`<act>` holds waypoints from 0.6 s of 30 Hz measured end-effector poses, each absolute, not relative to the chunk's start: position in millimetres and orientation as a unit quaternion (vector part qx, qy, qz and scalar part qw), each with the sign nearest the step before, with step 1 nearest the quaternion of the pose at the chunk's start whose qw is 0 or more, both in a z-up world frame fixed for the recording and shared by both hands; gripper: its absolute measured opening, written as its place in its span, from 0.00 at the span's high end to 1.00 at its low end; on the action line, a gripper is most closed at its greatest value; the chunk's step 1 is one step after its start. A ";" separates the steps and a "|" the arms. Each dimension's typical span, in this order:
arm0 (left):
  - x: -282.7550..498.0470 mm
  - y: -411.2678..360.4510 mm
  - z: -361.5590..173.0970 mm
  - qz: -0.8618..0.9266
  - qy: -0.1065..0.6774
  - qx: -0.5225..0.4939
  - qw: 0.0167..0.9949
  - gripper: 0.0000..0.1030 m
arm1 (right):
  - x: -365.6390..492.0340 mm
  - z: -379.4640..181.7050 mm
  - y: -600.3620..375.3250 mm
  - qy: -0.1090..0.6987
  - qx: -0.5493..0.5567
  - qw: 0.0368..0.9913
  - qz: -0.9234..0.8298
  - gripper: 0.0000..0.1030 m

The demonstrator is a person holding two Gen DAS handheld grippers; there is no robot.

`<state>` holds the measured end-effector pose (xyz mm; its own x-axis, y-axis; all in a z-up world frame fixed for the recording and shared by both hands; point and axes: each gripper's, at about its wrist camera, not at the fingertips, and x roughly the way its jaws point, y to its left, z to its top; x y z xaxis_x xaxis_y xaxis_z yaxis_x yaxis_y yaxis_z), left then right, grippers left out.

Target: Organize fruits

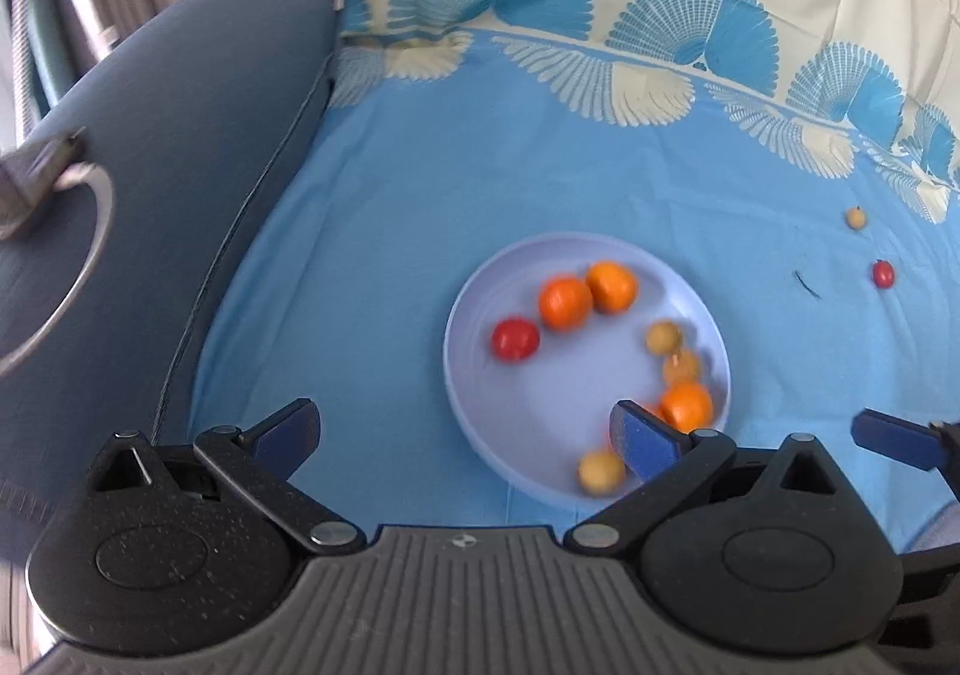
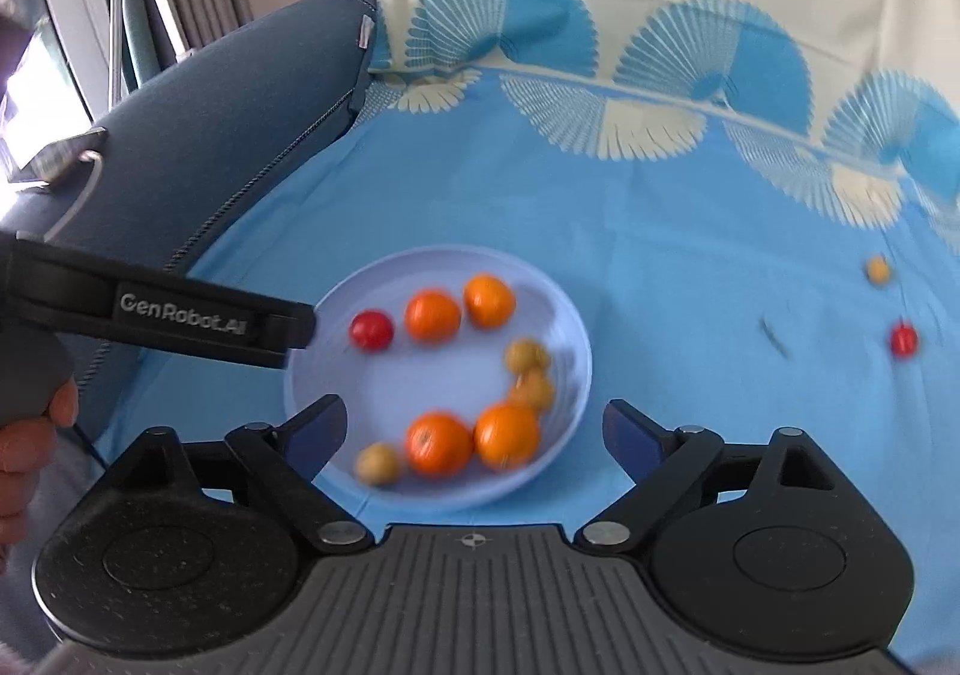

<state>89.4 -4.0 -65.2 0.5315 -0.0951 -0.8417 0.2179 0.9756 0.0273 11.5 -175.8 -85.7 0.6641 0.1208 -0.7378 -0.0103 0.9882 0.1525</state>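
Observation:
A pale blue plate point(image 1: 540, 435) point(image 2: 336, 411) sits on a blue patterned cloth. It holds several oranges point(image 1: 564, 303) point(image 2: 432, 315), a red tomato point(image 1: 515, 339) point(image 2: 371, 330) and small yellow-brown fruits point(image 1: 600, 472) point(image 2: 377, 464). A small yellow fruit point(image 1: 855, 217) point(image 2: 877, 270) and a small red fruit point(image 1: 882, 273) point(image 2: 903, 339) lie loose on the cloth to the plate's right. My left gripper point(image 1: 465, 435) is open and empty over the plate's near left edge. My right gripper point(image 2: 477, 435) is open and empty above the plate's near side.
A dark grey sofa arm point(image 1: 180, 165) point(image 2: 240, 105) borders the cloth on the left. A short dark stem piece point(image 1: 807, 285) point(image 2: 774, 336) lies on the cloth near the loose fruits. The left gripper's body point(image 2: 180, 315) crosses the right wrist view at left.

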 end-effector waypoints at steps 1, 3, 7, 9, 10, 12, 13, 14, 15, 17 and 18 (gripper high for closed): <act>80.6 0.2 -62.2 -0.085 0.477 0.060 0.873 0.00 | 1.5 -81.2 -174.4 0.408 0.073 0.910 0.034 0.06; 64.5 7.5 -55.7 -0.076 0.477 0.052 0.874 0.00 | -17.7 -73.2 -170.6 0.401 0.078 0.912 0.030 0.05; 33.3 17.6 -41.6 -0.069 0.465 0.043 0.882 0.00 | -50.9 -58.8 -161.5 0.375 0.065 0.925 0.022 0.01; 20.1 19.6 -34.9 -0.071 0.455 0.045 0.886 0.00 | -63.3 -53.1 -158.7 0.365 0.057 0.929 0.020 0.01; 13.9 20.3 -31.3 -0.072 0.449 0.046 0.890 0.00 | -69.1 -50.3 -158.0 0.360 0.056 0.931 0.019 0.01; 2.0 21.0 -24.3 -0.073 0.436 0.046 0.896 0.00 | -80.1 -45.2 -156.9 0.351 0.054 0.935 0.016 0.01; -3.4 21.3 -20.9 -0.074 0.431 0.046 0.898 0.00 | -86.1 -42.8 -156.0 0.347 0.053 0.936 0.015 0.01; -8.5 21.4 -17.9 -0.075 0.426 0.046 0.900 0.00 | -91.2 -41.0 -155.0 0.343 0.051 0.938 0.015 0.01; -12.3 20.8 -15.4 -0.075 0.422 0.046 0.902 0.00 | -96.7 -38.8 -154.2 0.339 0.049 0.940 0.015 0.01; -21.3 20.1 -11.0 -0.076 0.414 0.048 0.906 0.00 | -106.0 -34.8 -152.8 0.329 0.046 0.943 0.015 0.01; -25.7 19.9 -8.8 -0.077 0.411 0.049 0.907 0.00 | -109.8 -32.8 -153.0 0.324 0.044 0.945 0.014 0.01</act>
